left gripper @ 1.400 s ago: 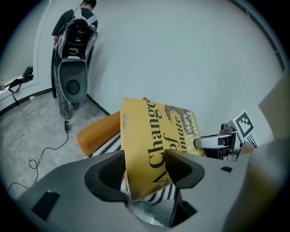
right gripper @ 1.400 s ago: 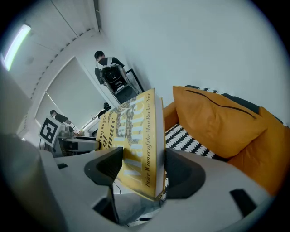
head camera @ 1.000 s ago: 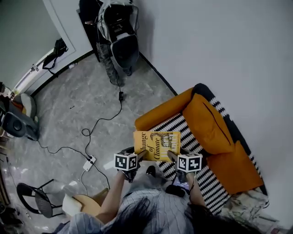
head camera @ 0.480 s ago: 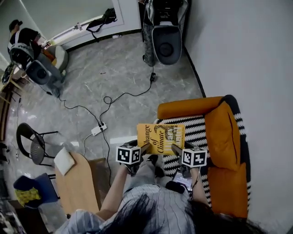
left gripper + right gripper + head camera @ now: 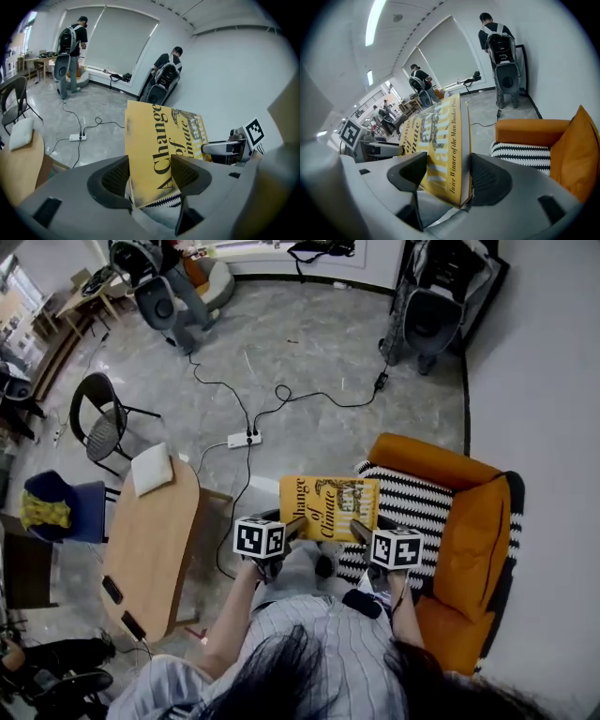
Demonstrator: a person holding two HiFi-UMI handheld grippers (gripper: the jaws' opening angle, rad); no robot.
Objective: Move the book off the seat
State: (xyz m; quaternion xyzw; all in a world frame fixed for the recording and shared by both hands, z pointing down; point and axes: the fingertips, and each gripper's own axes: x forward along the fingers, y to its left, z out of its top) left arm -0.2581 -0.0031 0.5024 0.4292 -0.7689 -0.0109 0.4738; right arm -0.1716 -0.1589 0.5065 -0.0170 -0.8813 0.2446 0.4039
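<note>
1. The book (image 5: 328, 508) is a flat yellow paperback with black and pale lettering, held face up with its cover roughly level.
2. The left gripper (image 5: 293, 527) has its grey jaws closed on the book's near left corner. Its ribbed pads press both faces of the book (image 5: 159, 140).
3. The right gripper (image 5: 360, 532) is clamped on the near right edge of the book (image 5: 440, 136), by the spine.
4. The seat (image 5: 412, 507) is a black-and-white striped cover between plump orange cushions (image 5: 473, 540).
5. To the left stands an oval wooden table (image 5: 150, 540) on a grey marbled floor (image 5: 319, 371).
6. A second ago more of the book hung over the stripes. Now only its right edge overlaps the seat, and the rest hangs over the floor.
7. The armchair has swung to the right, and the table has come into sight.
</note>
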